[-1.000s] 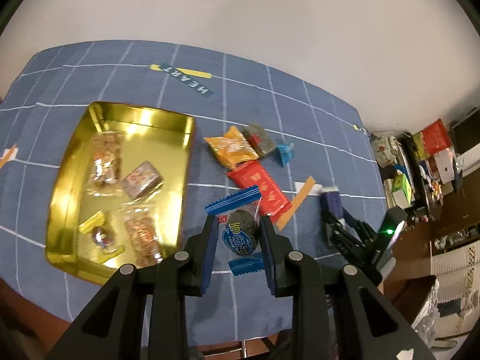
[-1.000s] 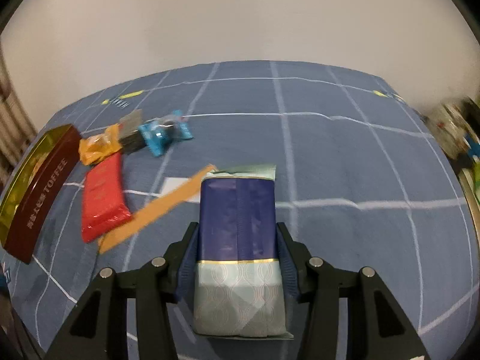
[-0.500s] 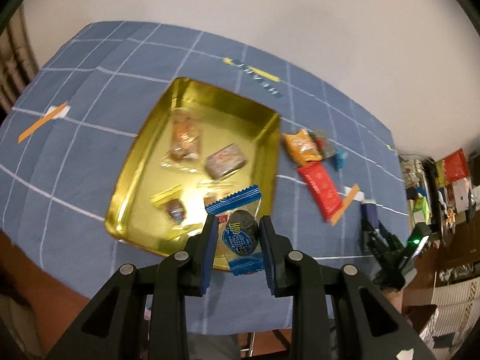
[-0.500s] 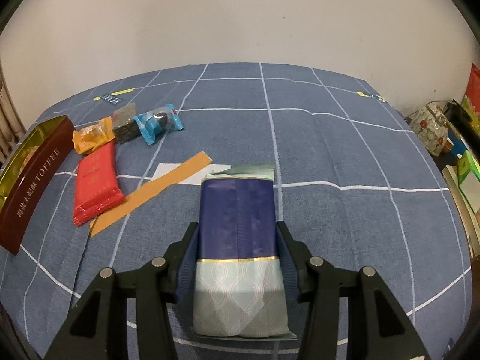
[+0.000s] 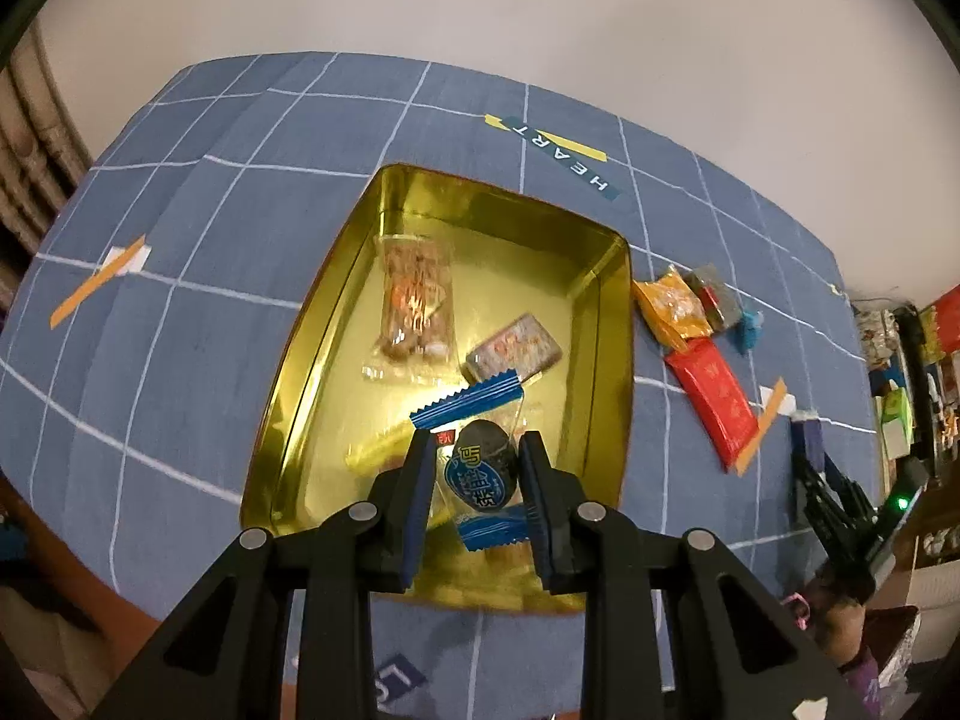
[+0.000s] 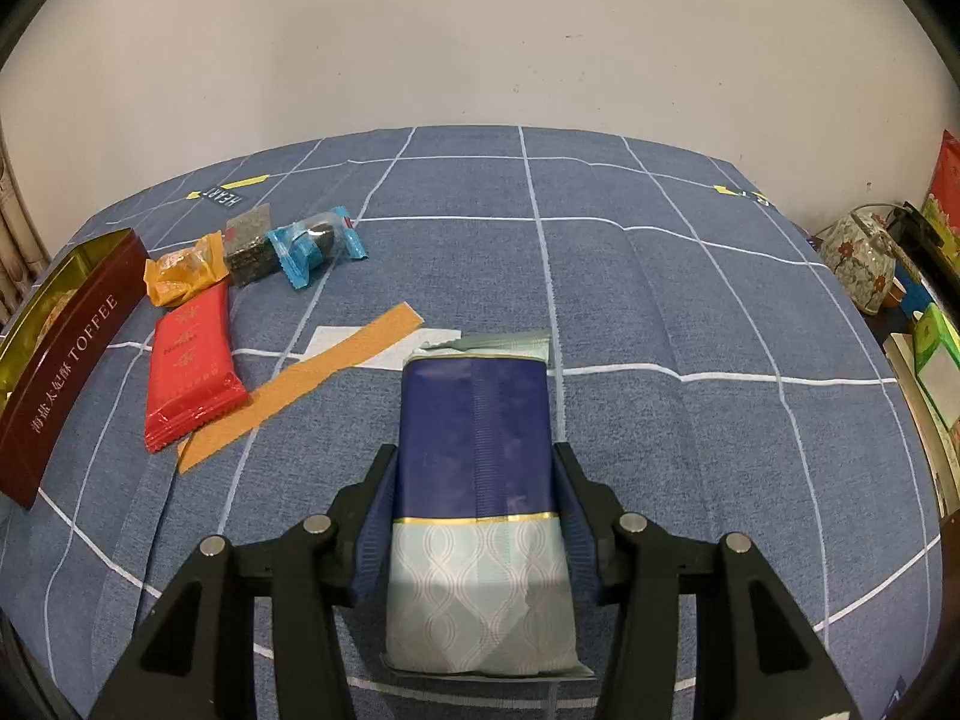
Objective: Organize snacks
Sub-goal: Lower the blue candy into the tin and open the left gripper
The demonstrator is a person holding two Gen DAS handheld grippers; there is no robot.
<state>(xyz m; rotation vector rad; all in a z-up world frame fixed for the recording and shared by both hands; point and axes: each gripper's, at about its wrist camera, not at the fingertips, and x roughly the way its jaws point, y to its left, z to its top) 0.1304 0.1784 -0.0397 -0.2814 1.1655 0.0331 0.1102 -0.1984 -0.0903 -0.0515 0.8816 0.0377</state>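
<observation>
The left gripper (image 5: 475, 474) pinches a blue-wrapped candy (image 5: 480, 468) above the golden tin (image 5: 618, 324). The right gripper (image 6: 477, 510) is clamped on a navy snack packet (image 6: 477, 450) over the blue tablecloth (image 6: 660, 276)

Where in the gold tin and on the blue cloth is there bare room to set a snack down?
Free: the gold tin has bare floor at its far end beyond the clear-wrapped snack, and along its left wall. On the blue cloth, everything right of the orange tape strip is bare. Crowded: the cluster of red packet, orange packet and blue candy.
</observation>
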